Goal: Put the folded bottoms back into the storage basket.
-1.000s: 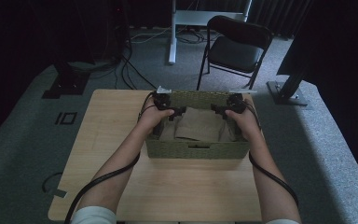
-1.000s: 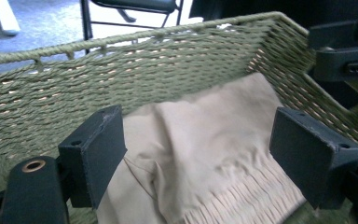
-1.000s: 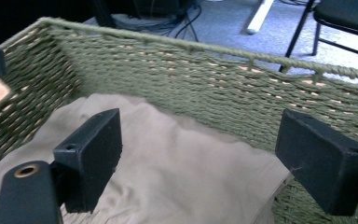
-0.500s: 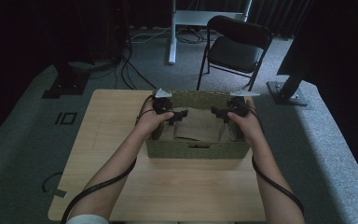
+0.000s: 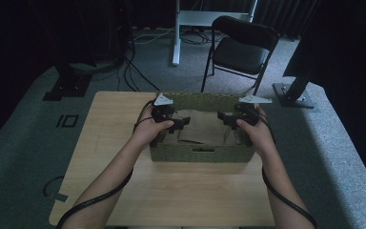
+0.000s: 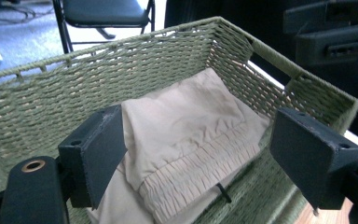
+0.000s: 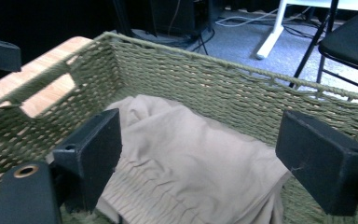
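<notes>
Left gripper point(image 5: 183, 123): held over the left end of the basket, pointing inward toward the other gripper; jaws stand wide apart with nothing pinched between them.
Right gripper point(image 5: 223, 119): held over the right end of the basket, pointing inward; jaws likewise spread wide, pads bare.
Left hand point(image 5: 153, 130): wrapped round the left gripper's body, cable trailing back along the forearm.
Right hand point(image 5: 255, 131): wrapped round the right gripper's body, cable trailing back likewise.
Basket point(image 5: 200, 155): green woven, rectangular, on the wooden table point(image 5: 171, 191); lies beneath and between both grippers.
Beige garment point(image 6: 186, 135): folded, lying on the basket floor, below and ahead of the left gripper's jaws, clear of both pads; a gathered elastic band faces that gripper.
Garment, right gripper view: same cloth point(image 7: 191, 158) sits below the open jaws, untouched; basket wall point(image 7: 205, 79) rises beyond it.
Gap between grippers: tips face each other over the garment, apart, not touching.
Folding chair point(image 5: 245, 45): black, on the carpet beyond the basket's far wall, well past both grippers.
</notes>
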Demonstrator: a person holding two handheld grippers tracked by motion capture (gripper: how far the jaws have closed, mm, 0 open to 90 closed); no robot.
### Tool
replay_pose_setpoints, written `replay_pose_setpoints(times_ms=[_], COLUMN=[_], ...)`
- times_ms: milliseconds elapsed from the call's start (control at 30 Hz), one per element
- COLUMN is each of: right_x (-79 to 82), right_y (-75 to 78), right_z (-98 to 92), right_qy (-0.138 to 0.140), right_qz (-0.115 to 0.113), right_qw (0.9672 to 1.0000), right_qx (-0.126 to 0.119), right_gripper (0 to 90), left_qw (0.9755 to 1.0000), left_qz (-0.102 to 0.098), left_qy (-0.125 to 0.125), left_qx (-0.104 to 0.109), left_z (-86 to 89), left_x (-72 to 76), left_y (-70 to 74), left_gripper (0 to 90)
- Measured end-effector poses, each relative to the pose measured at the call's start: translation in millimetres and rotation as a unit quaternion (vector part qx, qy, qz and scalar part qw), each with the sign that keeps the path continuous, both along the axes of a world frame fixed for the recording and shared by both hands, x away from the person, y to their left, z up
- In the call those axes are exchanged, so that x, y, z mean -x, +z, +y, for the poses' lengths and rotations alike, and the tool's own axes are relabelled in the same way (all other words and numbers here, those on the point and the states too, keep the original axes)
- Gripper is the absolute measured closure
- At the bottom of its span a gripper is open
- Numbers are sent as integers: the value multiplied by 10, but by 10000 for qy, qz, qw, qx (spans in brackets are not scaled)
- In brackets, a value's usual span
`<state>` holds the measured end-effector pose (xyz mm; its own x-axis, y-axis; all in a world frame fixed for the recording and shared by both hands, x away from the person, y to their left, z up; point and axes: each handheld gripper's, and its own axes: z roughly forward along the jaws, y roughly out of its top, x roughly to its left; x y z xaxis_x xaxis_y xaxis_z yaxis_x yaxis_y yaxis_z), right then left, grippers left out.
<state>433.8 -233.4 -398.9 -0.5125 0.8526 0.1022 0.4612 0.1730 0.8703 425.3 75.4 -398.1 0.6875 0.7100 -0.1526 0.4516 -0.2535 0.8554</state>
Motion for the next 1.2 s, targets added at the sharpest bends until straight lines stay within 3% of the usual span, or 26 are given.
replay_pose_setpoints(times_ms=[233,333,567,700,767,833,933,1200], right_x=[213,298,476,604,640,722,807,987], right_y=[50,41,37,8,-5,-42,-78,-151], right_z=[-1,-10,-51,-74,-81,-95,-92,-74], right_qy=[155,211,303,359,392,468,556,669], right_qz=[-101,-135,-236,-287,-283,-294,-313,-377], right_qw=[9998,9997,9993,9989,9988,9985,9979,9970], right_qx=[-35,-29,-11,-21,-17,-24,-68,-110], right_gripper=[140,140,139,138,138,138,135,132], left_qw=[9993,9989,9986,9986,9987,9990,9988,9972], left_qz=[-57,-76,-52,-87,-92,-223,-157,-213], left_qy=[-266,-410,-493,-525,-507,-375,-415,-705], left_qx=[256,203,201,32,28,41,207,112], left_z=[6,15,54,87,95,127,151,152], left_x=[229,336,503,594,610,657,720,953], left_y=[85,70,4,-60,-71,-67,-63,-124], left_gripper=[181,175,175,175,175,175,175,174])
